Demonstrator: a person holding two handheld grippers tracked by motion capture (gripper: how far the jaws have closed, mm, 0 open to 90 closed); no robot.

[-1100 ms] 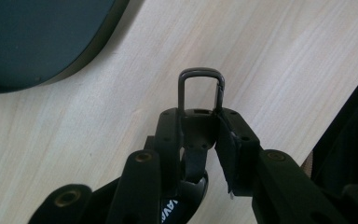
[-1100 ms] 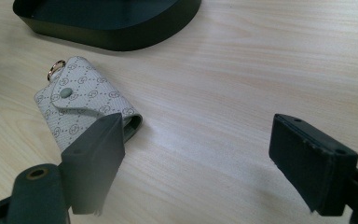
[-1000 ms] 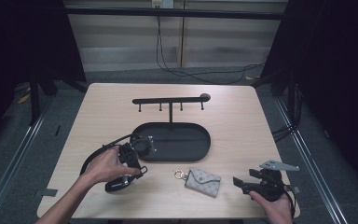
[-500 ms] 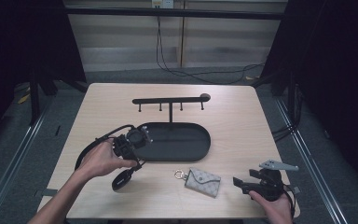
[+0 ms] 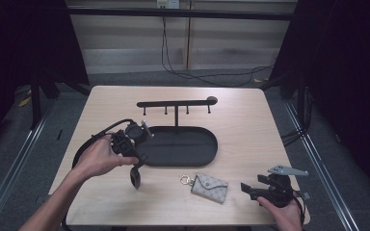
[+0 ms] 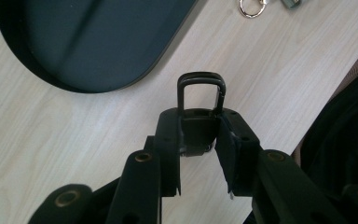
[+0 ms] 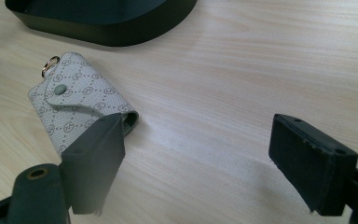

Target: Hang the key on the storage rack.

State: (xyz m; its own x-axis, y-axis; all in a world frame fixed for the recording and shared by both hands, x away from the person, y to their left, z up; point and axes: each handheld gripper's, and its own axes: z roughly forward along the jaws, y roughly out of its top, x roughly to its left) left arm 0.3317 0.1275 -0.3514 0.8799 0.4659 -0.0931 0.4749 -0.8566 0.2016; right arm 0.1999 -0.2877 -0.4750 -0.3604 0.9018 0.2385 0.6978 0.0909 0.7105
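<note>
Right now my left gripper (image 6: 200, 154) is clamped on a black carabiner clip (image 6: 201, 95); right gripper (image 7: 196, 158) gapes empty, key pouch (image 7: 81, 105) just ahead-left, long axis diagonal, nearer my right.

I see a tray (image 5: 183, 147) in the middle of the tabletop (image 5: 241, 125). A rack (image 5: 176, 103) stands behind it. A pouch (image 5: 209, 185) lies in front.

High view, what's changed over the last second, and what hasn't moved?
The left gripper has shifted slightly up and left along the tray's left end, the hand going with it. It stays clamped on a small black clip. The tray, hook rack, patterned pouch and open right gripper stayed put.
</note>
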